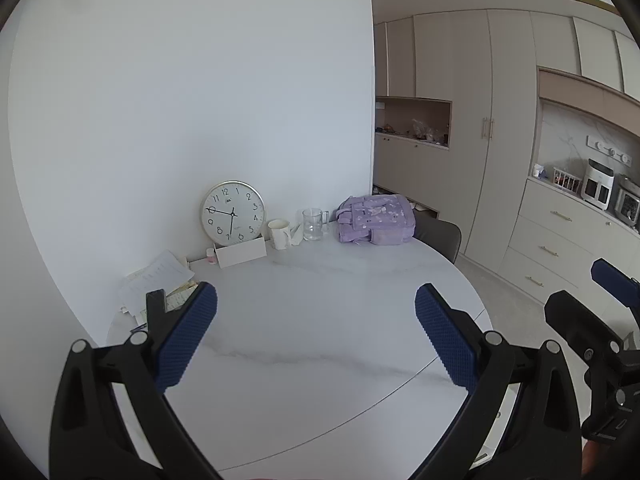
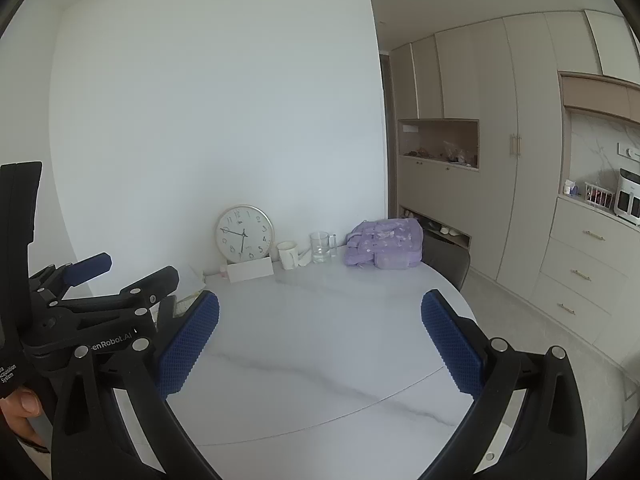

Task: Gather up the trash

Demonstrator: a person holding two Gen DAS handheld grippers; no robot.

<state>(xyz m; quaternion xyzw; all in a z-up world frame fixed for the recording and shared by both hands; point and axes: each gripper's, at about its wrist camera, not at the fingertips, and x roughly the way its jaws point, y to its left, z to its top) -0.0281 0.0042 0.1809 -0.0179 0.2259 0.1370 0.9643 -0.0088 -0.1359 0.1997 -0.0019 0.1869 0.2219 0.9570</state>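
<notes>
My left gripper (image 1: 316, 304) is open and empty above the white marble table (image 1: 320, 320). My right gripper (image 2: 320, 312) is open and empty too, over the same table (image 2: 320, 340), to the right of the left one. A crumpled white tissue (image 1: 297, 235) lies between the white mug (image 1: 279, 233) and the glass mug (image 1: 313, 224) at the far wall; it also shows in the right wrist view (image 2: 305, 258). A loose pile of papers (image 1: 158, 280) lies at the table's far left. Both grippers are well short of these.
Along the wall stand a round clock (image 1: 233, 213), a white box (image 1: 240, 253), a small pink bottle (image 1: 211, 257) and a purple backpack (image 1: 376, 219). A dark chair (image 1: 438, 236) stands behind the table. Cabinets and drawers (image 1: 560, 240) fill the right side.
</notes>
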